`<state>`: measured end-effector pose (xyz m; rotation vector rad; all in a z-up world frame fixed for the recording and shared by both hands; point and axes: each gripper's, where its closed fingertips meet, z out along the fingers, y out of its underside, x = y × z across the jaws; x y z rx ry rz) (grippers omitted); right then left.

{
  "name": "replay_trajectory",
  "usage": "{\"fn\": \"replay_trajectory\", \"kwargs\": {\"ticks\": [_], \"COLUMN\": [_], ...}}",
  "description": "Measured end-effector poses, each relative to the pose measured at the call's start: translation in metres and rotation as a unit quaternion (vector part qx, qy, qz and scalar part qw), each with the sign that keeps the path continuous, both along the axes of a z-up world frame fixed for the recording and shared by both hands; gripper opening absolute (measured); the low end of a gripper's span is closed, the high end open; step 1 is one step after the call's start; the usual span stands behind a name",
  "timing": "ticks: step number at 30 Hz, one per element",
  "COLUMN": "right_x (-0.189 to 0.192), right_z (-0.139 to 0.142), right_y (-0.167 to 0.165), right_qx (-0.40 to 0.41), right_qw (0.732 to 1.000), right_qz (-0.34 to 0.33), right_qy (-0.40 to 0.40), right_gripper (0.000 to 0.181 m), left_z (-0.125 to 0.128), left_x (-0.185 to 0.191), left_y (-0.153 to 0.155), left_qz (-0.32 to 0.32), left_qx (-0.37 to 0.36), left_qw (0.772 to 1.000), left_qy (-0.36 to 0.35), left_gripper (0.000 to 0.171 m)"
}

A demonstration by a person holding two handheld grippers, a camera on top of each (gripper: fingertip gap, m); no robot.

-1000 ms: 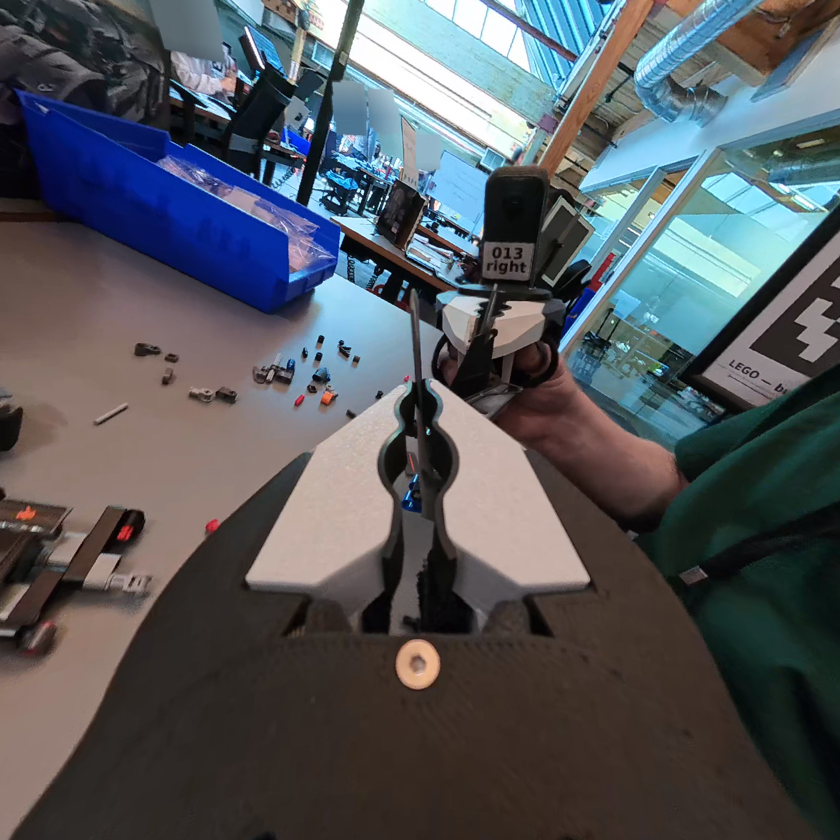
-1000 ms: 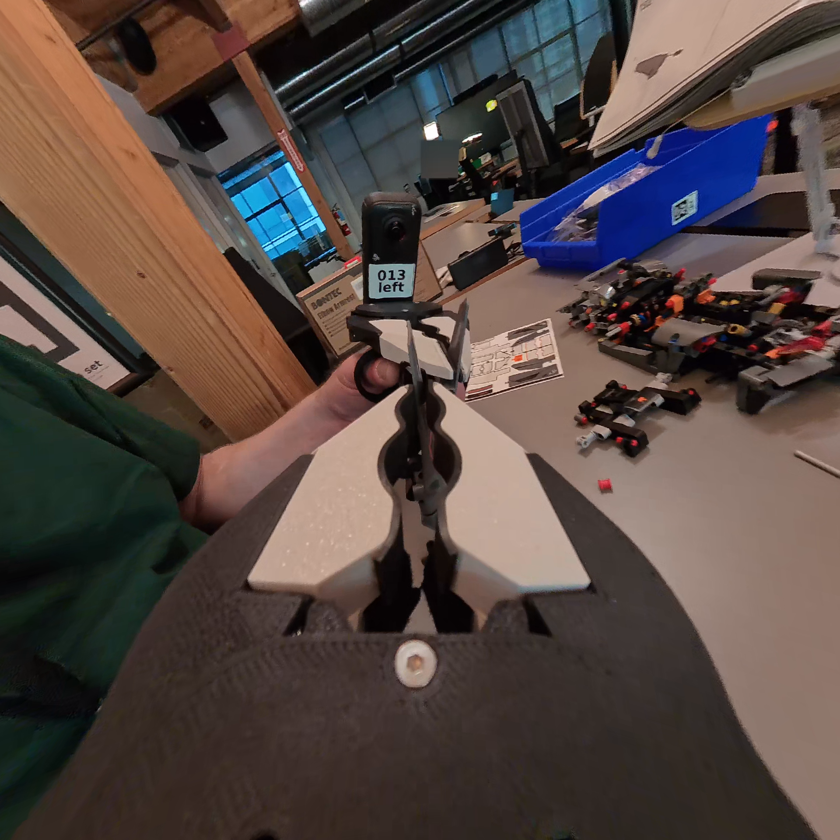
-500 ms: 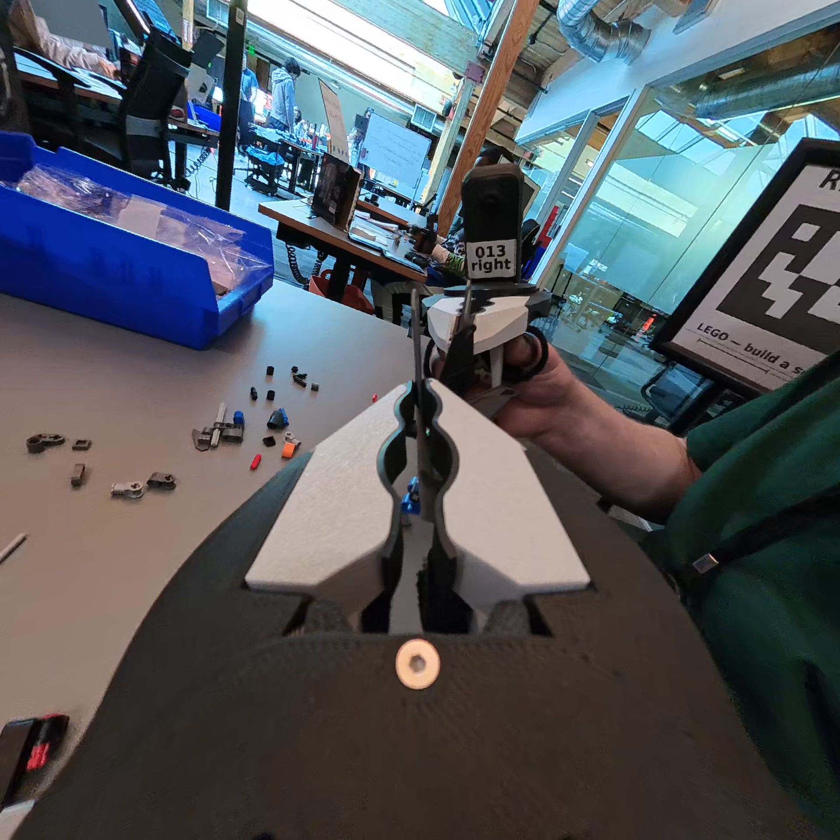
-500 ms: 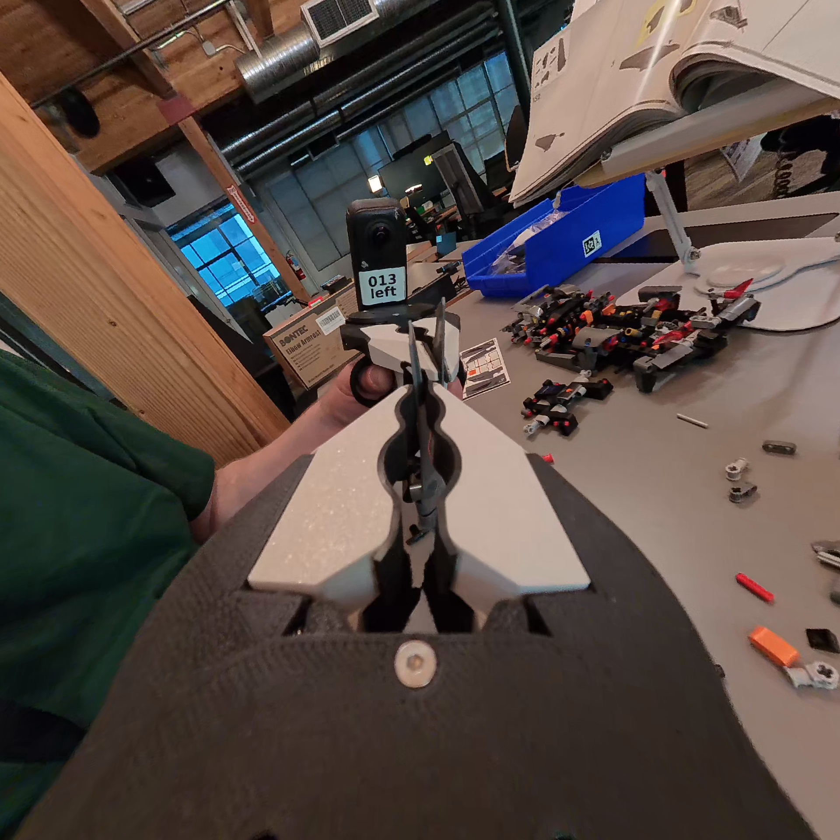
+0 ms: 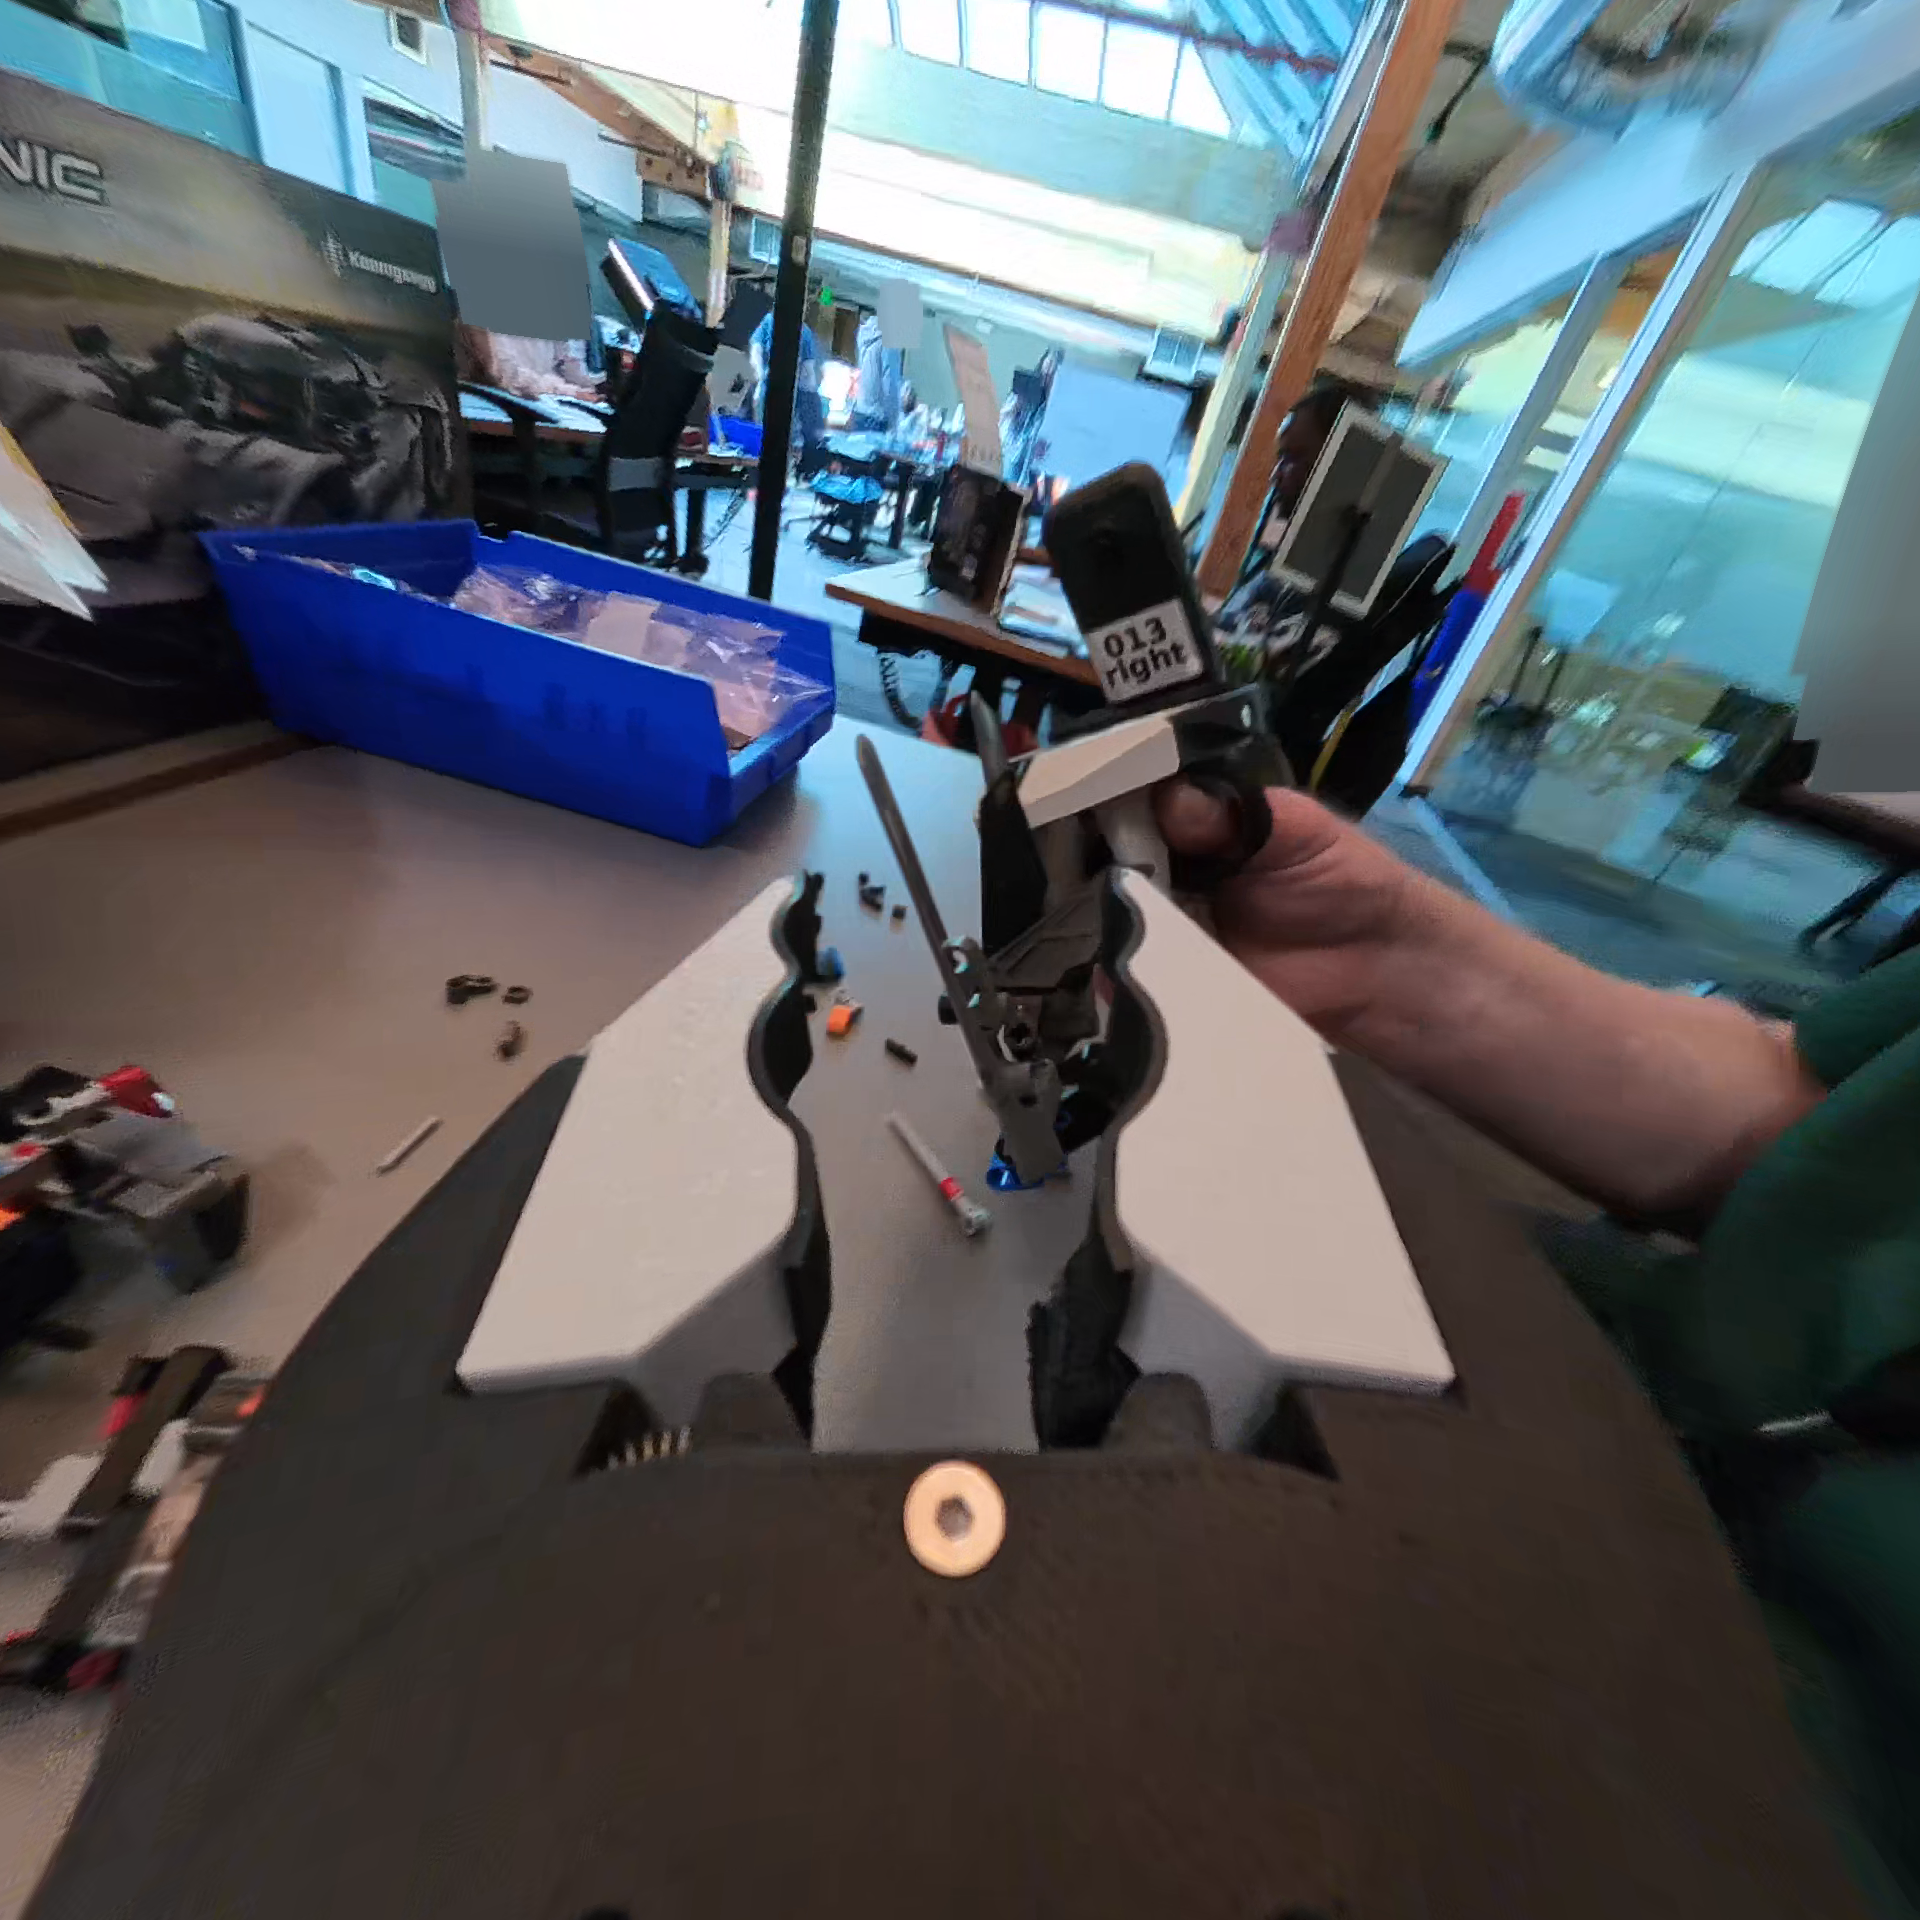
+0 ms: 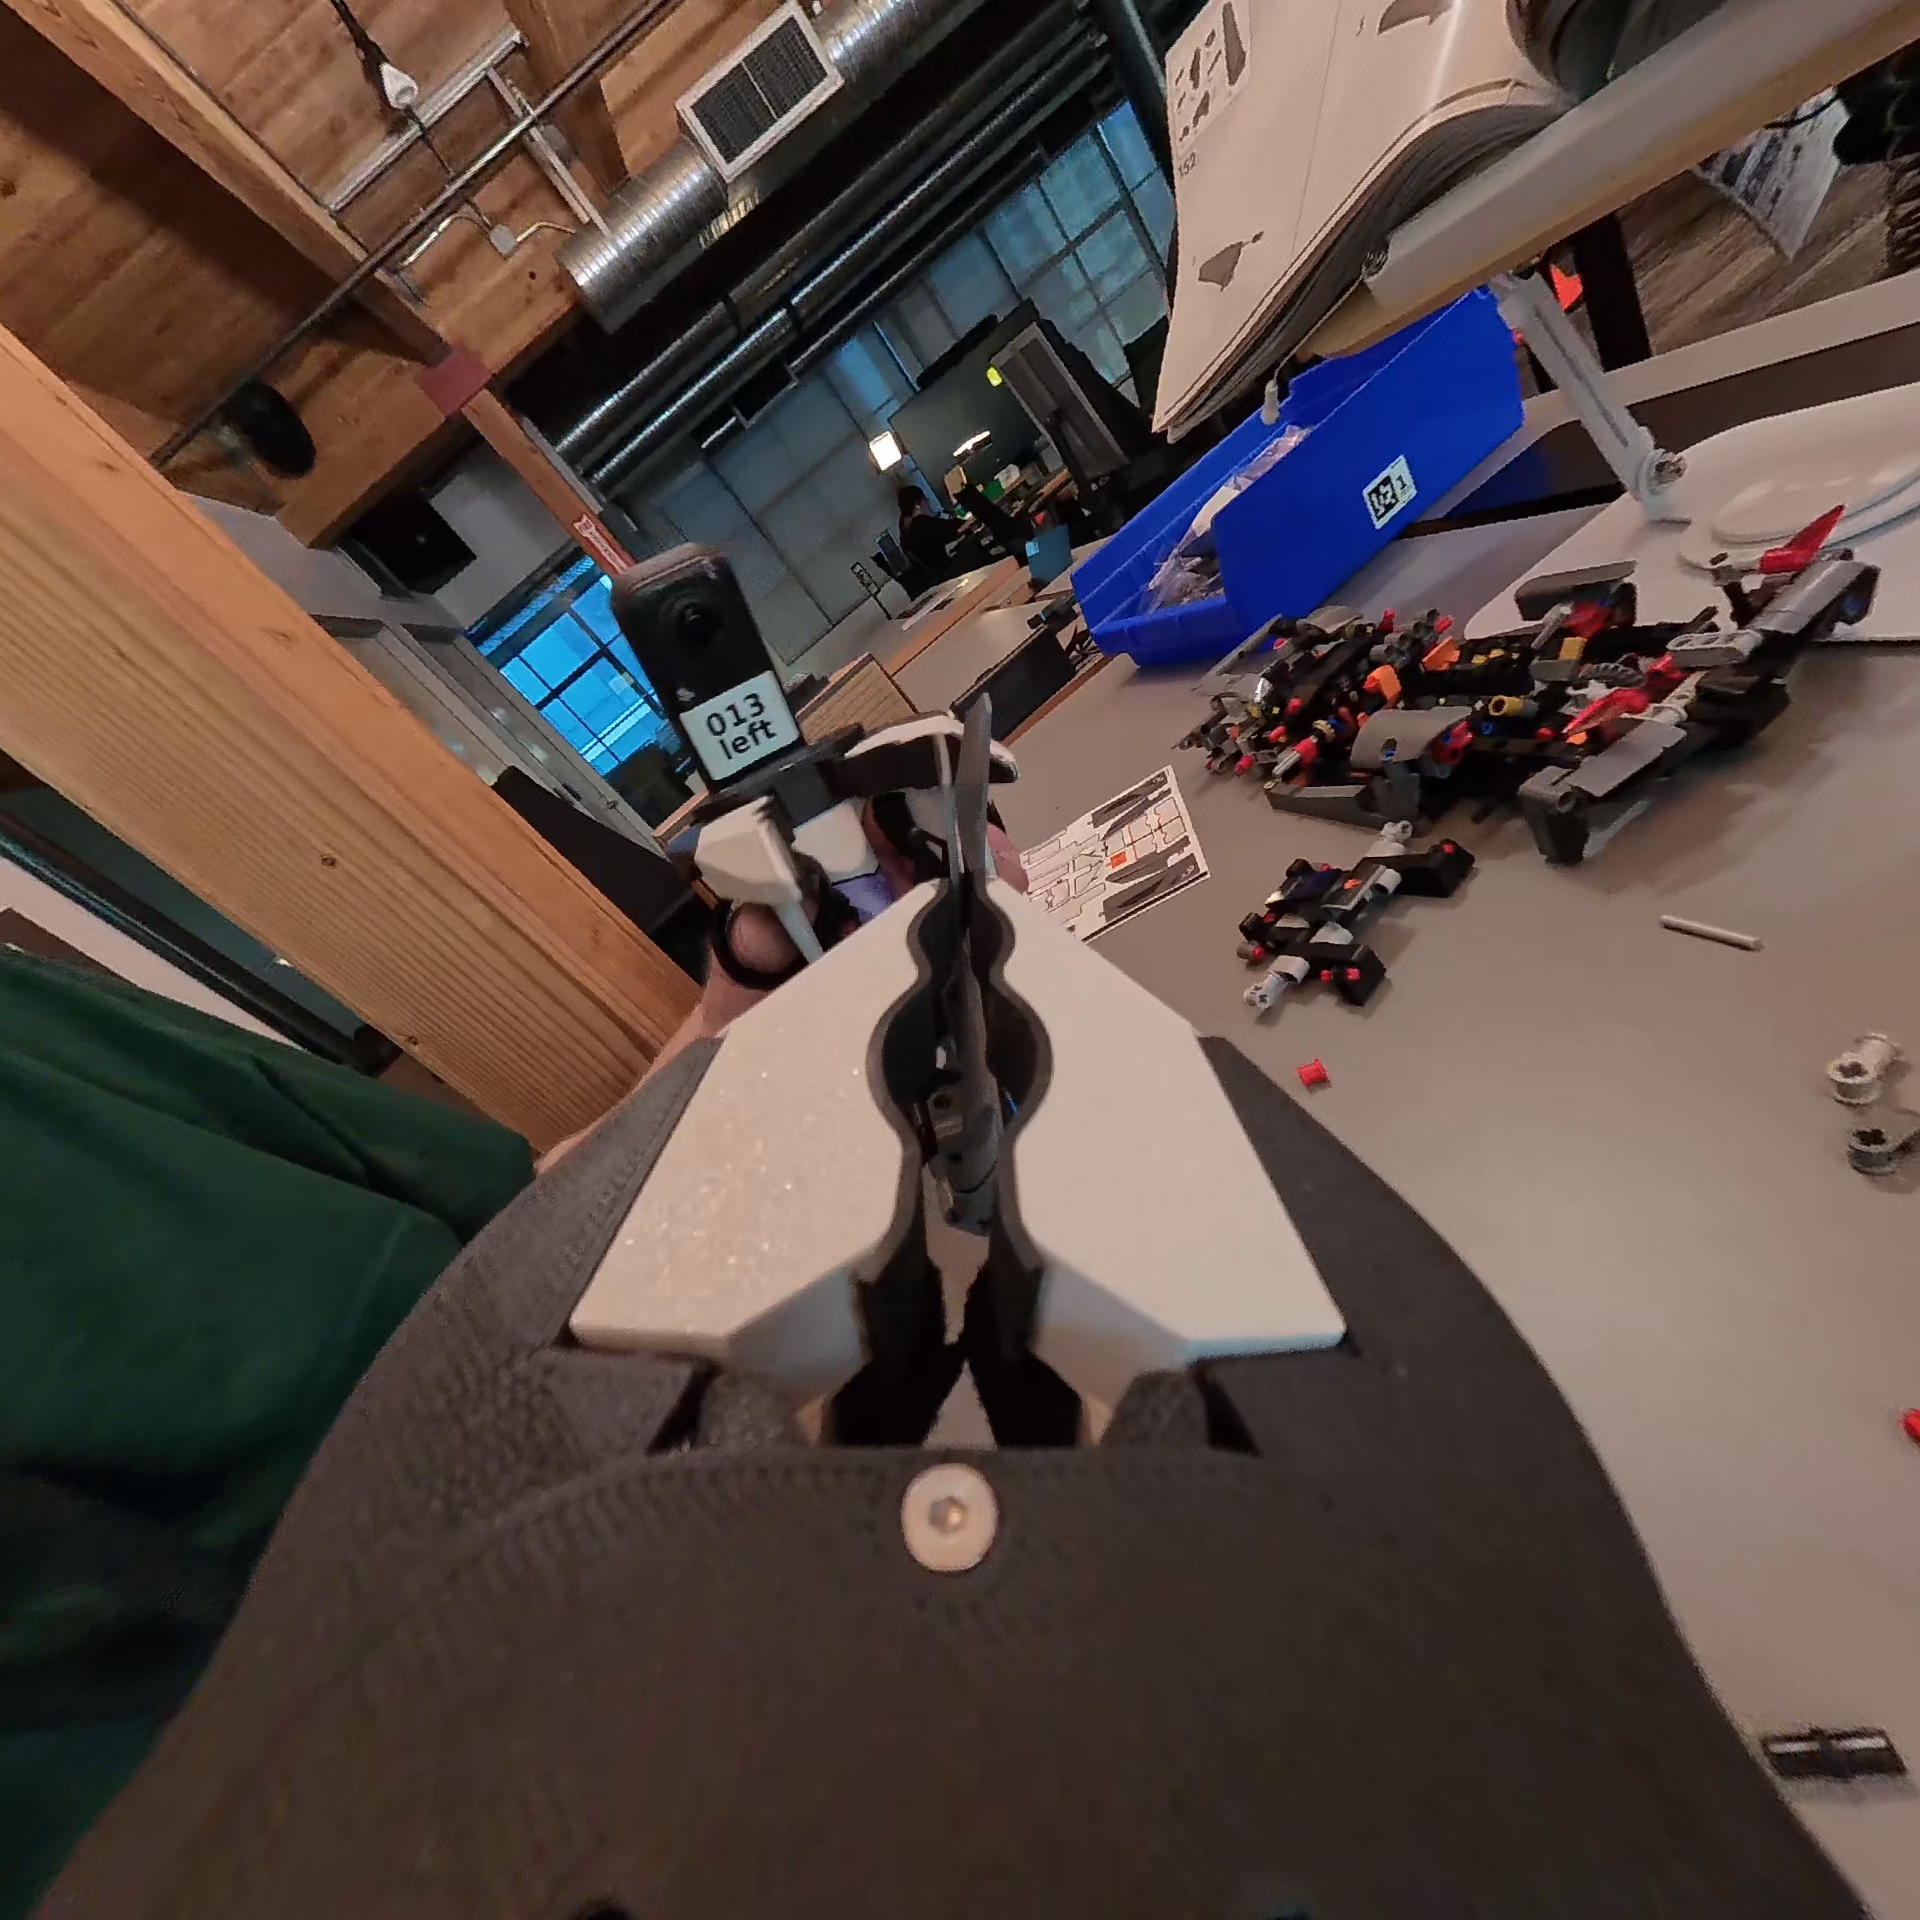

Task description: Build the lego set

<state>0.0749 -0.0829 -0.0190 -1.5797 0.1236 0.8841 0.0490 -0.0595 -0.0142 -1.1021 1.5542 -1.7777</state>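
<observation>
My left gripper [image 5: 961, 904] is open, its white fingers [image 5: 665, 1122] spread wide, and holds nothing. Between them hangs a thin dark grey lego assembly [image 5: 997, 1018] with a long blade and a blue end, a little above the table. My right gripper [image 6: 961, 914] is shut on this assembly [image 6: 975, 1101]; in the left wrist view it [image 5: 1049, 883] comes in from the upper right in a hand. The left gripper also shows in the right wrist view [image 6: 852, 831], just beyond the blade tip.
A large partly built black lego model [image 6: 1507, 717] and a small subassembly [image 6: 1340, 914] lie on the grey table, with a sticker sheet [image 6: 1117, 857]. Loose small parts [image 5: 847, 1018] and a white axle [image 5: 935, 1174] lie below the grippers. A blue bin [image 5: 499, 675] stands behind. An instruction book [image 6: 1351, 156] hangs above. Tip to tip, the grippers are about 5 cm apart. Between my right fingertips and the white axle [image 5: 935, 1174] there is roughly 15 cm.
My left gripper has opened and let go of the thin assembly, which it gripped together with the right one. The right gripper still holds it. Both views have swung.
</observation>
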Motion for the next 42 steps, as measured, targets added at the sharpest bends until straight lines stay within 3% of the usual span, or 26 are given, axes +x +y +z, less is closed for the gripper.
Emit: {"fn": "replay_trajectory", "kwargs": {"ticks": [6, 10, 16, 21, 25, 28, 33, 39, 42], "right_x": [0.0, -0.003, -0.002, -0.005, -0.003, -0.002, 0.001, -0.006, -0.007], "right_z": [-0.004, -0.006, -0.004, -0.005, -0.006, -0.008, -0.014, -0.018, -0.017], "right_y": [0.012, 0.016, 0.017, 0.017, 0.017, 0.016, 0.015, 0.016, 0.016], "right_qx": [-0.007, -0.011, -0.004, -0.006, -0.01, -0.013, -0.021, -0.027, -0.026], "right_qw": [1.0, 1.0, 1.0, 1.0, 1.0, 1.0, 0.999, 0.999, 0.999], "right_qz": [-0.01, -0.002, -0.003, 0.006, 0.005, 0.01, 0.01, 0.027, 0.027], "right_qy": [0.0, 0.002, 0.003, 0.002, 0.004, 0.018, 0.03, 0.036, 0.033], "right_gripper": [0.0, 0.0, 0.0, 0.0, 0.0, 0.0, 0.0, 0.0, 0.0], "left_z": [-0.019, -0.029, -0.021, -0.025, -0.026, -0.021, -0.013, -0.038, -0.035], "left_x": [0.006, 0.013, 0.015, 0.02, 0.022, 0.02, 0.008, 0.008, 0.007], "left_y": [-0.011, -0.004, 0.005, 0.008, 0.009, 0.007, 0.02, 0.017, 0.012], "left_qz": [0.034, 0.079, 0.073, 0.061, 0.044, 0.01, -0.011, -0.036, -0.05], "left_qx": [0.137, 0.197, 0.08, 0.043, 0.025, -0.026, -0.085, -0.091, -0.104], "left_qw": [0.989, 0.976, 0.993, 0.995, 0.994, 0.994, 0.992, 0.985, 0.986], "left_qy": [0.036, 0.047, 0.039, 0.073, 0.096, 0.107, 0.095, 0.142, 0.124], "left_gripper": [0.08, 0.066, 0.037, 0.033, 0.032, 0.048, 0.052, 0.027, 0.006]}}
